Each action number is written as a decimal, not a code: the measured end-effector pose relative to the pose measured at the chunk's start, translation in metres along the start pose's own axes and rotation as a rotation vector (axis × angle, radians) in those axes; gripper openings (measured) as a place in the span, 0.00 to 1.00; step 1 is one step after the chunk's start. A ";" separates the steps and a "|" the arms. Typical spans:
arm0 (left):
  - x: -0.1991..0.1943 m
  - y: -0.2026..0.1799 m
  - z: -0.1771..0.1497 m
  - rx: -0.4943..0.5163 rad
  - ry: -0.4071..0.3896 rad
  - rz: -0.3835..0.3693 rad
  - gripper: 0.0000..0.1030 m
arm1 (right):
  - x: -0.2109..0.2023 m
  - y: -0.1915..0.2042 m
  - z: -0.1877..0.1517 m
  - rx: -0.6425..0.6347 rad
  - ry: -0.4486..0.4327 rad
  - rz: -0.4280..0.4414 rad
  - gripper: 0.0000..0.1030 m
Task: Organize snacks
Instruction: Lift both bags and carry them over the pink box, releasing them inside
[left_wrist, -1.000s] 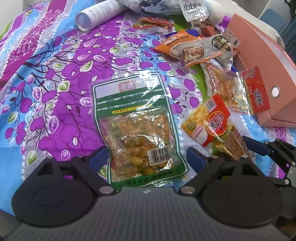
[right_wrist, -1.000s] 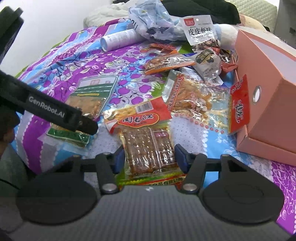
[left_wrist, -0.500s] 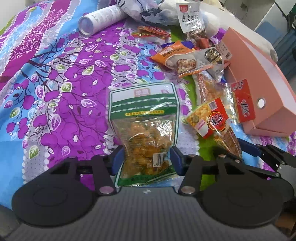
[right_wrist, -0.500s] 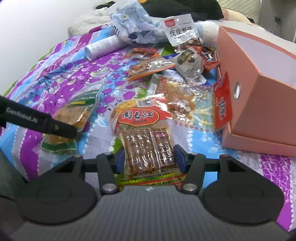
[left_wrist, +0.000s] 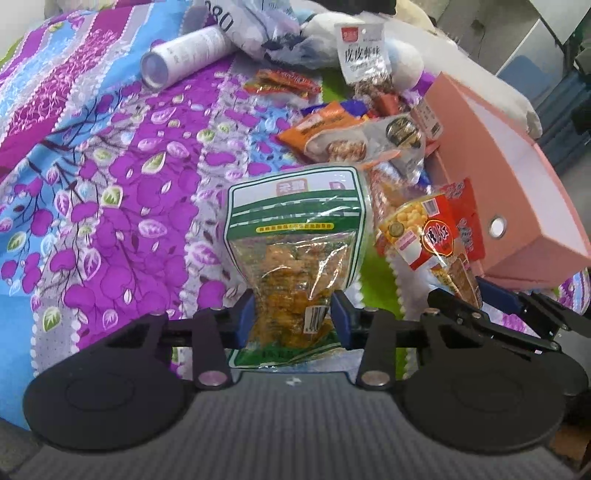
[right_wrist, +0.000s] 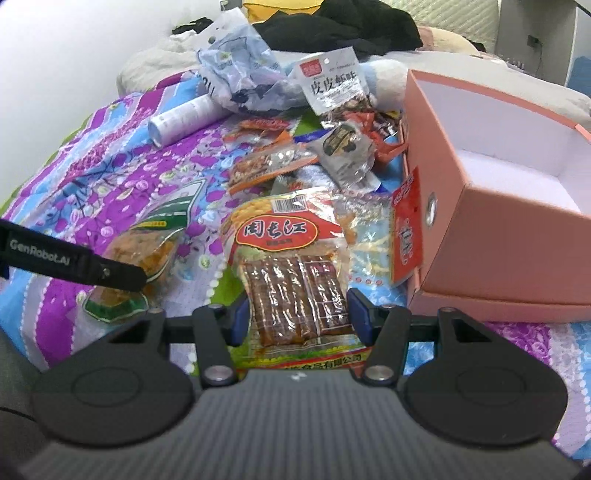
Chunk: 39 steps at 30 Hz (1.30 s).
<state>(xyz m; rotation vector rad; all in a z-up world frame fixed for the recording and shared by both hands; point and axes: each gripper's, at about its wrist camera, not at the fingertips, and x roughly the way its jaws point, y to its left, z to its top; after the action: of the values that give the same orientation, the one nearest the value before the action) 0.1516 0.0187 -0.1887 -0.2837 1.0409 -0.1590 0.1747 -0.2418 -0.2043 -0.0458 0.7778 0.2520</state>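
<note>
My left gripper (left_wrist: 293, 319) is shut on the lower end of a green-and-clear snack bag (left_wrist: 295, 236) and holds it raised off the floral bedspread; the bag also shows in the right wrist view (right_wrist: 147, 251). My right gripper (right_wrist: 295, 319) is shut on a red-labelled pack of brown bars (right_wrist: 291, 266), lifted slightly. That pack also shows in the left wrist view (left_wrist: 424, 232). An open pink box (right_wrist: 509, 229) lies to the right, its white inside bare.
Several more snack packets (right_wrist: 280, 162) lie heaped between the grippers and the box. A white cylinder can (left_wrist: 184, 55) lies at the far left. A crumpled plastic bag (right_wrist: 240, 77) and pillows sit at the back. The bedspread (left_wrist: 92, 166) stretches to the left.
My left gripper closed on the green bag and lifted it off the bedspread. My right gripper kept its hold on the red-labelled pack and raised it slightly toward the box.
</note>
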 end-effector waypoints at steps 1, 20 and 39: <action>-0.002 -0.002 0.003 0.002 -0.006 -0.001 0.47 | -0.002 -0.001 0.004 0.002 -0.007 -0.001 0.55; -0.065 -0.056 0.079 0.076 -0.171 -0.083 0.47 | -0.065 -0.017 0.088 0.009 -0.226 -0.081 0.55; -0.101 -0.168 0.181 0.165 -0.328 -0.243 0.47 | -0.116 -0.094 0.169 0.018 -0.421 -0.252 0.55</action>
<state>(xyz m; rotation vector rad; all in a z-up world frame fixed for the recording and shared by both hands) 0.2586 -0.0862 0.0316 -0.2751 0.6619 -0.4015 0.2340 -0.3340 -0.0078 -0.0705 0.3493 0.0113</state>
